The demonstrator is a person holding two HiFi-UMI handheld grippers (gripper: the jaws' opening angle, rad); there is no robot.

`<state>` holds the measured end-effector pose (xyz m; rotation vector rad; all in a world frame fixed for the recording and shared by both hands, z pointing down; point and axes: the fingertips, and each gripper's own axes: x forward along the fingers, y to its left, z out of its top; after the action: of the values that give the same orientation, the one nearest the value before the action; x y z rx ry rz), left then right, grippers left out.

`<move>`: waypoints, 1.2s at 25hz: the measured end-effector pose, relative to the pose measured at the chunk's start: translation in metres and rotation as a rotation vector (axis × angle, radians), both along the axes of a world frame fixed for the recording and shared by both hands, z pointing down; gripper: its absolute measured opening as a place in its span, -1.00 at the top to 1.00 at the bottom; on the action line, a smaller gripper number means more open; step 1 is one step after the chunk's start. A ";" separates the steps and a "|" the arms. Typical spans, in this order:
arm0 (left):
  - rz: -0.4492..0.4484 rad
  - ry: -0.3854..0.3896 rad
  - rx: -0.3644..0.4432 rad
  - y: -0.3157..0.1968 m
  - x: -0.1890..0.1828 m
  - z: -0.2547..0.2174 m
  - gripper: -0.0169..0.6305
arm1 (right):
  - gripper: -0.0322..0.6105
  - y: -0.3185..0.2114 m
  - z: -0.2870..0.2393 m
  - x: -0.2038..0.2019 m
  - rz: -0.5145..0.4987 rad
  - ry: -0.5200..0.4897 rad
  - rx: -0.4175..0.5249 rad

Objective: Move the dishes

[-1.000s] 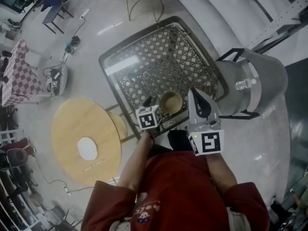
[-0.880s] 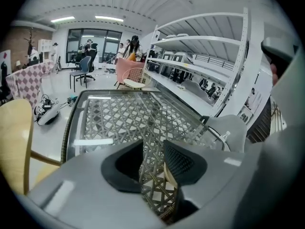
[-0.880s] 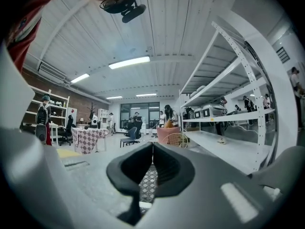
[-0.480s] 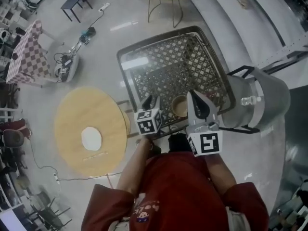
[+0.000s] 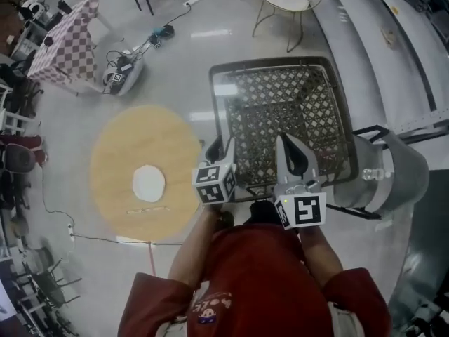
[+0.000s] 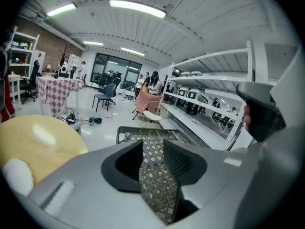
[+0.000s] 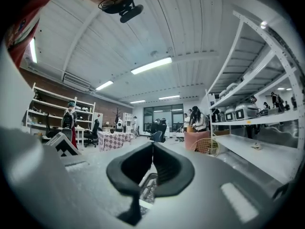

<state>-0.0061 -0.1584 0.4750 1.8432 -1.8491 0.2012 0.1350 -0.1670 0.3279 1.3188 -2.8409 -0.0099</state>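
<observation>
Below the head camera, a round wood table (image 5: 123,142) stands beside a square mesh table (image 5: 280,104). Over the mesh table's near edge, the left gripper (image 5: 219,148) has its jaws apart and empty, and the right gripper (image 5: 285,142) has its jaws closed on nothing. A white plate (image 5: 149,184) lies on the round table.

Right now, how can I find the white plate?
Look for the big round wooden table, left of the metal basket. The plate lies near the table's middle. It is round and white, while the stick next to it is thin and straight.
</observation>
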 end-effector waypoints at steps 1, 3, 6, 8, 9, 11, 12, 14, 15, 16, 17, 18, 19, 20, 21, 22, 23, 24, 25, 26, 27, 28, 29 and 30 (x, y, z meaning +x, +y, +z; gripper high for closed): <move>-0.018 -0.006 0.015 0.005 -0.011 -0.008 0.50 | 0.89 0.002 -0.003 -0.010 -0.016 -0.001 0.001; -0.055 -0.023 0.044 0.015 -0.033 -0.027 0.50 | 0.89 0.006 -0.011 -0.031 -0.046 0.000 0.001; -0.119 -0.058 0.085 0.036 -0.065 -0.050 0.50 | 0.89 0.016 -0.018 -0.061 -0.105 0.002 0.003; -0.162 -0.092 0.110 0.052 -0.084 -0.060 0.50 | 0.89 0.025 -0.019 -0.080 -0.145 0.002 0.007; -0.181 -0.108 0.121 0.059 -0.094 -0.064 0.50 | 0.89 0.029 -0.019 -0.090 -0.164 0.002 0.009; -0.217 -0.133 0.137 0.074 -0.112 -0.071 0.50 | 0.89 0.036 -0.020 -0.109 -0.202 0.000 0.013; -0.235 -0.143 0.144 0.082 -0.120 -0.074 0.50 | 0.89 0.040 -0.021 -0.119 -0.220 -0.001 0.015; -0.273 -0.165 0.160 0.097 -0.137 -0.080 0.50 | 0.89 0.048 -0.022 -0.136 -0.258 -0.003 0.021; -0.294 -0.177 0.168 0.105 -0.145 -0.083 0.50 | 0.89 0.052 -0.023 -0.145 -0.277 -0.003 0.024; -0.315 -0.189 0.176 0.112 -0.153 -0.086 0.50 | 0.89 0.056 -0.024 -0.153 -0.297 -0.002 0.028; -0.337 -0.200 0.183 0.120 -0.161 -0.089 0.50 | 0.89 0.059 -0.025 -0.161 -0.316 -0.002 0.031; -0.359 -0.208 0.189 0.127 -0.170 -0.092 0.50 | 0.89 0.063 -0.025 -0.169 -0.335 -0.001 0.033; -0.381 -0.214 0.193 0.135 -0.178 -0.094 0.50 | 0.89 0.067 -0.026 -0.178 -0.354 0.000 0.033; -0.401 -0.219 0.195 0.143 -0.187 -0.096 0.50 | 0.89 0.071 -0.026 -0.187 -0.371 0.002 0.032; -0.421 -0.224 0.196 0.151 -0.195 -0.097 0.50 | 0.89 0.076 -0.025 -0.196 -0.388 0.004 0.031; -0.440 -0.229 0.198 0.160 -0.204 -0.099 0.50 | 0.89 0.081 -0.025 -0.205 -0.404 0.005 0.030; -0.460 -0.235 0.199 0.169 -0.212 -0.100 0.50 | 0.89 0.086 -0.025 -0.214 -0.421 0.004 0.031; -0.479 -0.242 0.201 0.178 -0.220 -0.101 0.50 | 0.89 0.092 -0.025 -0.223 -0.438 0.003 0.033; -0.499 -0.249 0.201 0.188 -0.227 -0.103 0.50 | 0.89 0.098 -0.025 -0.232 -0.455 0.000 0.035; -0.519 -0.257 0.200 0.198 -0.233 -0.103 0.50 | 0.89 0.103 -0.026 -0.240 -0.471 -0.002 0.039; -0.538 -0.264 0.195 0.209 -0.239 -0.104 0.50 | 0.89 0.108 -0.027 -0.247 -0.485 -0.004 0.042; -0.558 -0.273 0.191 0.219 -0.244 -0.104 0.50 | 0.89 0.113 -0.027 -0.253 -0.498 -0.004 0.044; -0.577 -0.289 0.192 0.229 -0.248 -0.107 0.50 | 0.89 0.118 -0.026 -0.258 -0.510 -0.004 0.046; -0.594 -0.313 0.201 0.237 -0.253 -0.112 0.50 | 0.89 0.121 -0.026 -0.262 -0.520 -0.005 0.046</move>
<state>-0.2589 0.0786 0.3633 1.3487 -2.6284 0.0939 -0.1273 -0.0462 0.3022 0.5487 -3.1087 -0.0750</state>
